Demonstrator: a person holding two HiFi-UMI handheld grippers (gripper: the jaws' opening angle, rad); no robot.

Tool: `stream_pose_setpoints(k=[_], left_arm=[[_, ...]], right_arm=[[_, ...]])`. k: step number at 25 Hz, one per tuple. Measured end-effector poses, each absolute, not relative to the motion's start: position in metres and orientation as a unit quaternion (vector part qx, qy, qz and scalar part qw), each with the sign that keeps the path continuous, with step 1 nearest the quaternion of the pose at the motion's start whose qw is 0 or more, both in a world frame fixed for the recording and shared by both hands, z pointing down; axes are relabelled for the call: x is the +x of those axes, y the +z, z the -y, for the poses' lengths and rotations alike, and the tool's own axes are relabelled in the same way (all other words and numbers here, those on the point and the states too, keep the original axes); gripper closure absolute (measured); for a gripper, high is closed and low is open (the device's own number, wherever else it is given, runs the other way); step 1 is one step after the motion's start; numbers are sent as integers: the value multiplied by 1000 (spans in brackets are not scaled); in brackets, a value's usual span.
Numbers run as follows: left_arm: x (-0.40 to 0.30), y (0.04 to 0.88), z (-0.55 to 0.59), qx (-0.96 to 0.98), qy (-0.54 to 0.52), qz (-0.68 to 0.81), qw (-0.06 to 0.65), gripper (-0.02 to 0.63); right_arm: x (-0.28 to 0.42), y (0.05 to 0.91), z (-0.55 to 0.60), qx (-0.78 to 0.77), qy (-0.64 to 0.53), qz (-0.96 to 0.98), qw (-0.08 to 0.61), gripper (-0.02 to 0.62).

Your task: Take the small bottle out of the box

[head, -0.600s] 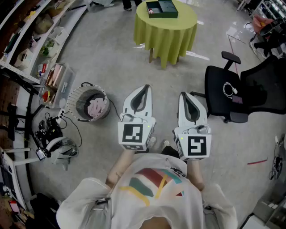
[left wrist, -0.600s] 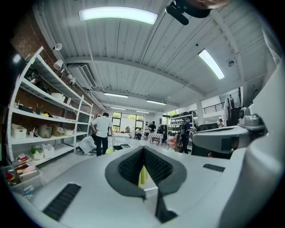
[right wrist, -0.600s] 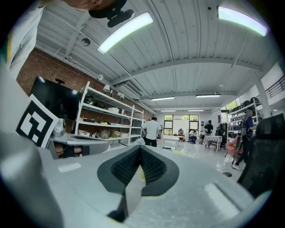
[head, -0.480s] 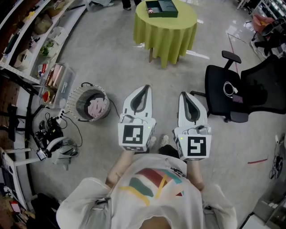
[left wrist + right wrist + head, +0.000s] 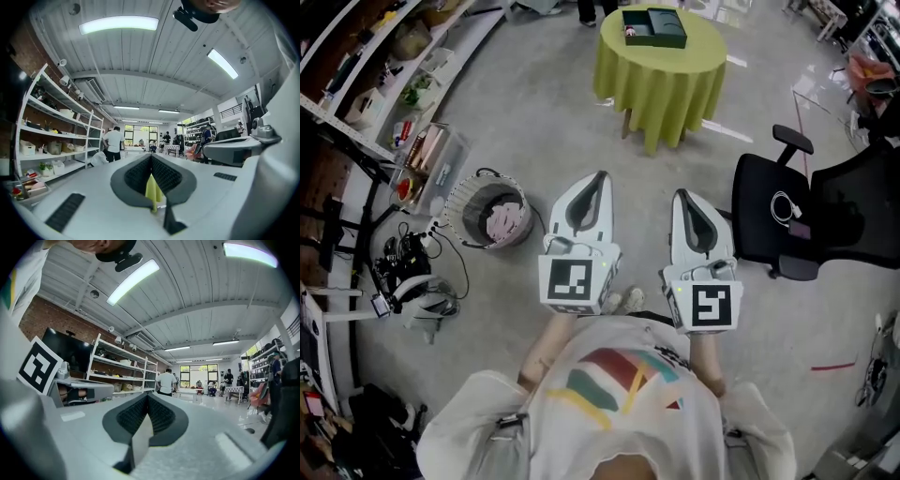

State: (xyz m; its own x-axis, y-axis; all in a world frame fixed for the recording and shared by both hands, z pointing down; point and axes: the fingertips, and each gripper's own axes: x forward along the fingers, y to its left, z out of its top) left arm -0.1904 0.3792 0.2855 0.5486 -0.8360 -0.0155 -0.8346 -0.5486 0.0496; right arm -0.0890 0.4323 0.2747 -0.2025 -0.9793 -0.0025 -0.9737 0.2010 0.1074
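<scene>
A dark green box (image 5: 654,26) lies open on a round table with a yellow-green cloth (image 5: 662,75), far ahead at the top of the head view. A small pale item (image 5: 630,32) sits at the box's left end, too small to make out. My left gripper (image 5: 599,177) and right gripper (image 5: 682,196) are held level side by side in front of the person's chest, well short of the table. Both are shut with nothing between the pads. In the left gripper view, the closed jaws (image 5: 151,157) show a strip of the yellow cloth (image 5: 153,193) through the gap below them. The right gripper (image 5: 148,397) looks down the room.
A black office chair (image 5: 783,220) stands to the right of the grippers. A round wire basket (image 5: 490,215) sits on the floor at the left, with cables and headphones (image 5: 405,281) beyond it. Shelving (image 5: 389,80) lines the left wall. Several people stand at the room's far end (image 5: 113,143).
The head view has shifted, so the table and box now sit slightly lower and further right. Both grippers stay side by side and shut.
</scene>
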Motion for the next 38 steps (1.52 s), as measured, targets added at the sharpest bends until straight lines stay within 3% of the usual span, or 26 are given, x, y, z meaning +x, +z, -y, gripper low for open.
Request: stream_pose_setpoints(k=[17,38], left_arm=[[-151,271,-384,858,-46,512,-13,591],[-108,251,-252,875,-70,477,-41,591]], right_arm=[[-31,271,-445,584,-75,807,32,592],[7,261,-330,604,-114,788,38,592]])
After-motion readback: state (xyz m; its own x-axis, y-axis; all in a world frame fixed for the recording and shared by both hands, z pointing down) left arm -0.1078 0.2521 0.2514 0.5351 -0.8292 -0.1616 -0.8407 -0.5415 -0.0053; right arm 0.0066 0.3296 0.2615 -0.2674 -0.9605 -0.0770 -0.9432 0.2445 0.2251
